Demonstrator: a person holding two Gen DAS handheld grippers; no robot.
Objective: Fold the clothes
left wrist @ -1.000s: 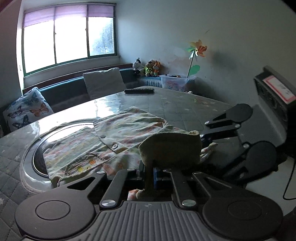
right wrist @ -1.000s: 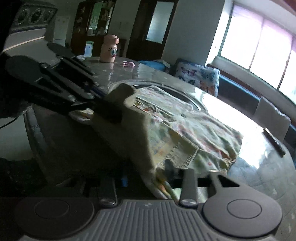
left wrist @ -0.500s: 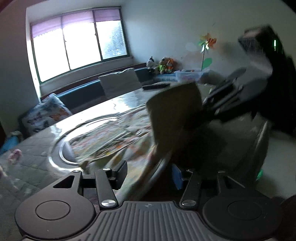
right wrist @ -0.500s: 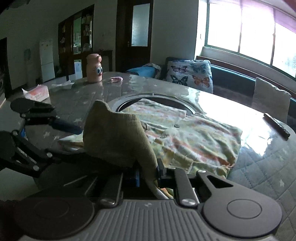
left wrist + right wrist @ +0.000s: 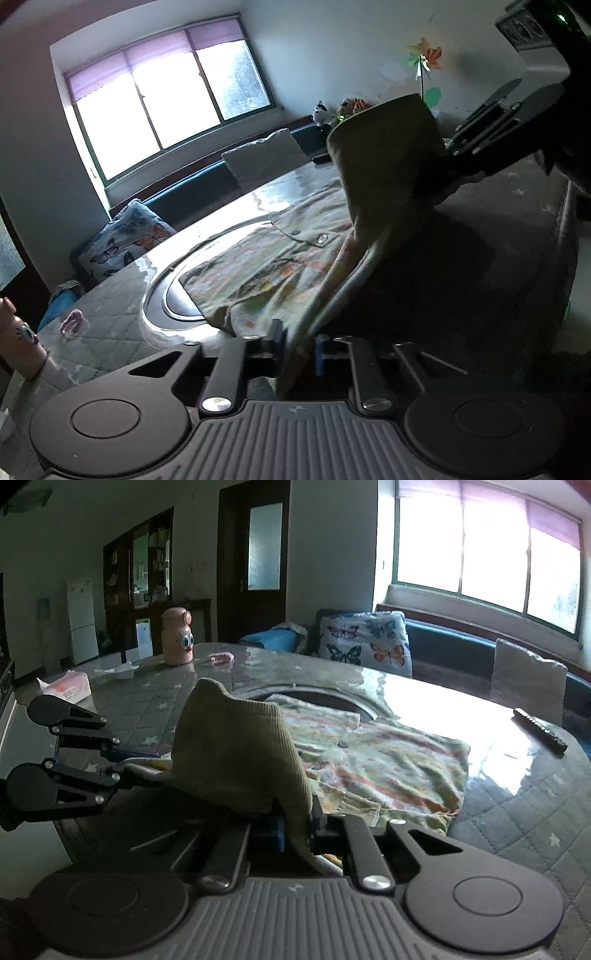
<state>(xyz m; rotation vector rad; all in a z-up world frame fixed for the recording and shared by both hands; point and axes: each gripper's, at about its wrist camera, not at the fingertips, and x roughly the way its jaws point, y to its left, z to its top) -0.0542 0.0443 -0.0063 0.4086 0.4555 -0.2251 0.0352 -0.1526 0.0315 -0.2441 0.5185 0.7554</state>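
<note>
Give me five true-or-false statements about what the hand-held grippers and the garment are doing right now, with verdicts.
1. The left hand-held gripper is shut on the patterned garment. True.
2. The right hand-held gripper is open and holds nothing. False: it is shut on the garment's olive ribbed cuff.
3. The whole garment lies flat on the table. False: the near part is lifted between the two grippers, and the rest lies on the table.
4. A pink bottle with cartoon eyes stands on the table beyond the garment. True.
5. The remote control lies on top of the garment. False: it lies apart, on the table near the window side.
</note>
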